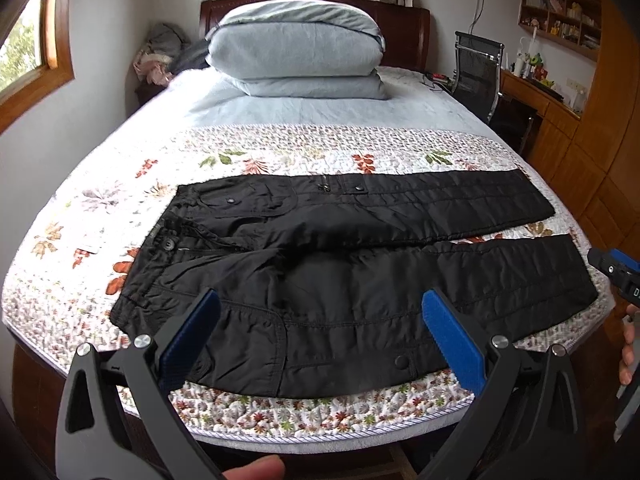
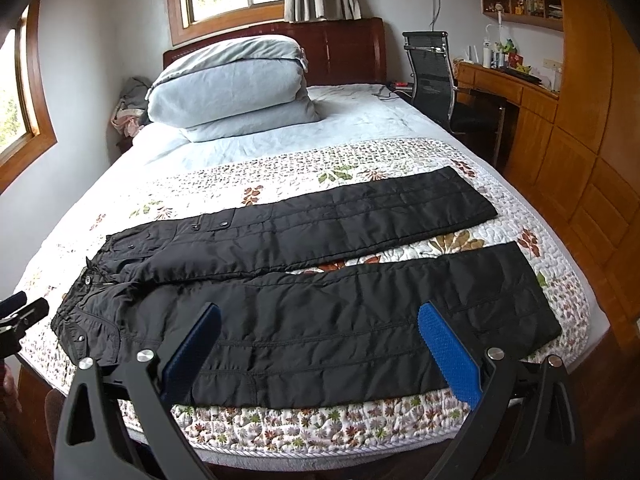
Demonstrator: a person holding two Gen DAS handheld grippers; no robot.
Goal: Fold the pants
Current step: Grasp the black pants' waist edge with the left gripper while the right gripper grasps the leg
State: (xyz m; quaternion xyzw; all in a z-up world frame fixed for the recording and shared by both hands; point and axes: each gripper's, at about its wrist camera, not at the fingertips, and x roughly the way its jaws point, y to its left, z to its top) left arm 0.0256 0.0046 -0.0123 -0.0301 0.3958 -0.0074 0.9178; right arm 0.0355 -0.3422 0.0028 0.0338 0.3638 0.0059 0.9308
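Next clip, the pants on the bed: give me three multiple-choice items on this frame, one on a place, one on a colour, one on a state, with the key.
1. Where does the waistband of the pants lie?
A. toward the left side of the bed
B. toward the right side
C. on the stacked bedding

2. What colour are the pads on the fingers of the left gripper?
A. red
B. blue
C. white

3. How do the pants lie now?
A. folded in half
B. rolled up
C. spread flat, legs apart

Key: A, the waist button sits at the left while both leg ends point right, in both views. B, both pads are blue. C, the floral quilt shows between the two legs, and both the left gripper and the right gripper hang open above the near leg, gripping nothing.
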